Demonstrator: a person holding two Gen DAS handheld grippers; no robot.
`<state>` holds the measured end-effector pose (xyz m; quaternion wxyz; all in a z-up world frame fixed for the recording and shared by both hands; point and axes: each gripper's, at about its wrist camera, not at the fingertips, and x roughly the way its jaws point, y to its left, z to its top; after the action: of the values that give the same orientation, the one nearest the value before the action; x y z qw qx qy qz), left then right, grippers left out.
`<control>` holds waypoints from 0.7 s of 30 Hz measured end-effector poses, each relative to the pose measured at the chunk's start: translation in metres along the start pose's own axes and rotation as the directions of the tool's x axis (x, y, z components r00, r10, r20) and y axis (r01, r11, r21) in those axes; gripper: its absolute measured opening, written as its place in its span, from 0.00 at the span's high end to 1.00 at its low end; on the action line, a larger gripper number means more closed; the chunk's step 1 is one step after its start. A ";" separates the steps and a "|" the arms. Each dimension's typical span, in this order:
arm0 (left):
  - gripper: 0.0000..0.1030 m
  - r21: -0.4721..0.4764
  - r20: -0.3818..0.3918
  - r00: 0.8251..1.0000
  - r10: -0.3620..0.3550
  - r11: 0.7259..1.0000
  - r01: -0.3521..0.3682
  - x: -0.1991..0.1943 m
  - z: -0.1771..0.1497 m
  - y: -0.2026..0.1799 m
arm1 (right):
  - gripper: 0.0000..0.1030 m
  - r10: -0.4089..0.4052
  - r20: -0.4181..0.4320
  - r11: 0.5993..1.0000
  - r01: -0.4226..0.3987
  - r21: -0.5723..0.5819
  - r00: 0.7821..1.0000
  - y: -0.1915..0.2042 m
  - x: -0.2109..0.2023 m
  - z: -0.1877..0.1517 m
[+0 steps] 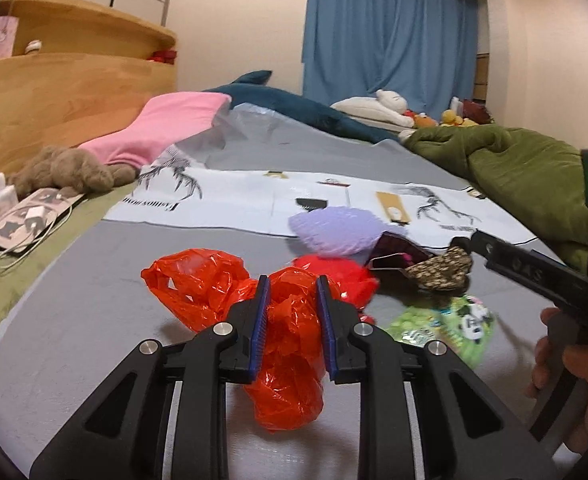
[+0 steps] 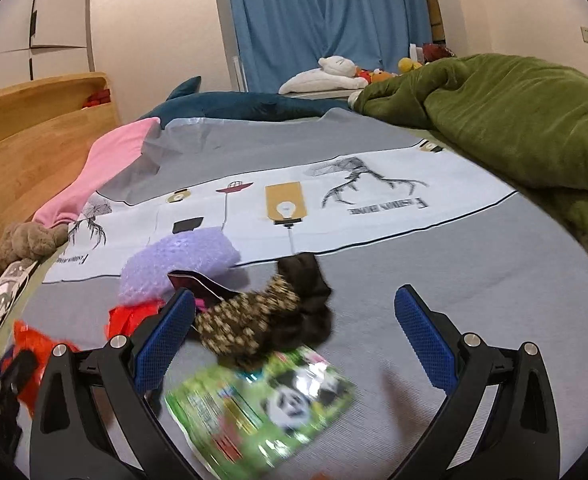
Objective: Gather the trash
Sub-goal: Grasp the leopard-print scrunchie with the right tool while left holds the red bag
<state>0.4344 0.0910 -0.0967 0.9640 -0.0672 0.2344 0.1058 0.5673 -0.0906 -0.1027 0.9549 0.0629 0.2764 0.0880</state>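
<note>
My left gripper [image 1: 293, 312] is shut on a crumpled red plastic bag [image 1: 286, 344], held over the grey bed sheet [image 1: 94, 320]. My right gripper [image 2: 294, 320] is open and empty, low over a green panda snack wrapper [image 2: 262, 408] that looks blurred. Past it lie a brown patterned cloth piece [image 2: 250, 320], a dark wrapper [image 2: 198, 284], purple bubble wrap [image 2: 178, 264] and a red piece [image 2: 130, 316]. In the left wrist view the right gripper [image 1: 470, 246] comes in from the right beside the patterned piece [image 1: 442, 268] and the green wrapper [image 1: 442, 324].
A white printed cloth [image 2: 334, 208] lies across the bed. A green blanket [image 2: 514, 128] is heaped on the right. A pink garment [image 1: 166, 128], a brown plush [image 1: 66, 172], a shark plush [image 1: 294, 108] and a wooden headboard [image 1: 54, 92] line the left.
</note>
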 end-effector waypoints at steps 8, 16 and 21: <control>0.77 -0.024 -0.027 1.000 -0.013 1.000 0.013 0.007 -0.004 0.006 | 0.35 0.012 -0.121 0.999 -0.016 -0.038 0.993 0.014 0.041 -0.018; 0.77 -0.018 -0.025 1.000 -0.011 1.000 0.010 0.008 -0.006 0.005 | 0.89 0.100 -0.114 0.995 -0.097 0.031 0.988 0.001 0.041 -0.018; 0.77 -0.012 -0.020 1.000 -0.008 1.000 0.008 0.007 -0.005 0.005 | 0.90 0.077 -0.033 0.996 -0.078 -0.046 0.997 0.010 0.015 -0.013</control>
<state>0.4373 0.0964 -0.1045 0.9617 -0.0748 0.2431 0.1026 0.5717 -0.0770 -0.1200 0.9477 0.0494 0.2862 0.1325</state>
